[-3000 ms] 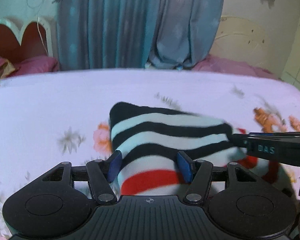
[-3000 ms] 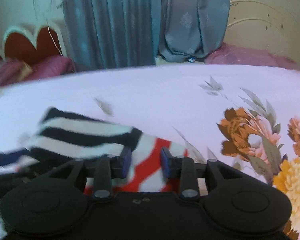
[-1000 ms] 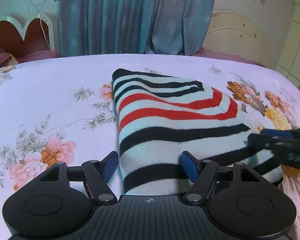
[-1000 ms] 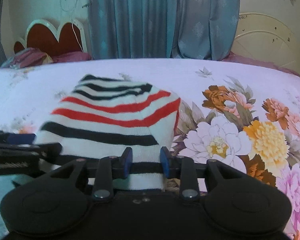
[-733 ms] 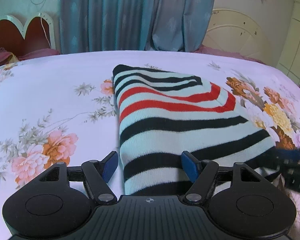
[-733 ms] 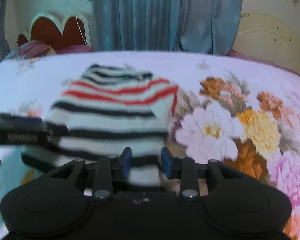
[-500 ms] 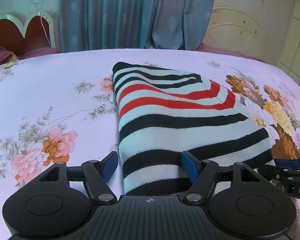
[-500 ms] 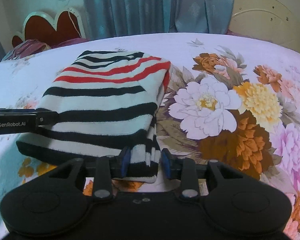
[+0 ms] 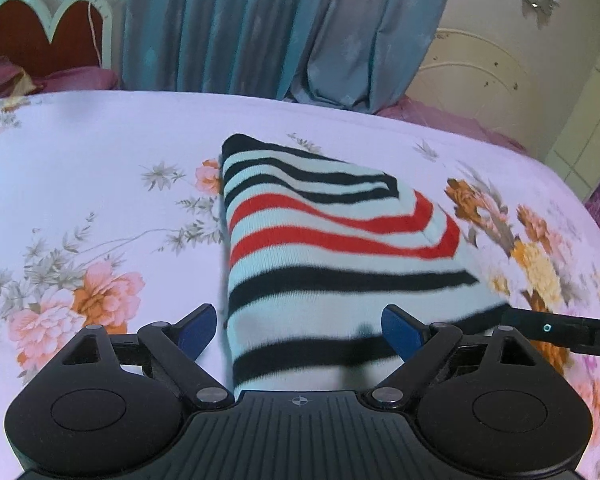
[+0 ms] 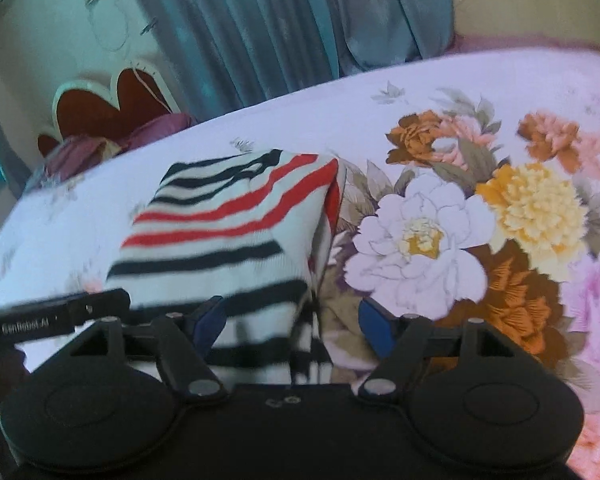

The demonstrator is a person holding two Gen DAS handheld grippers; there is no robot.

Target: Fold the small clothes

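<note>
Sweater (image 9: 320, 256) is lying folded on the bed (image 9: 80, 160), striped black, red and pale mint, its near edge right between the fingers of both tools. Left tool (image 9: 300, 330) is spread wide open, blue pads on either side of the near hem and clear of the knit. Right tool (image 10: 292, 326) is open too, straddling the sweater's right corner. Curtain (image 9: 280, 28) hangs way past the bed.
</note>
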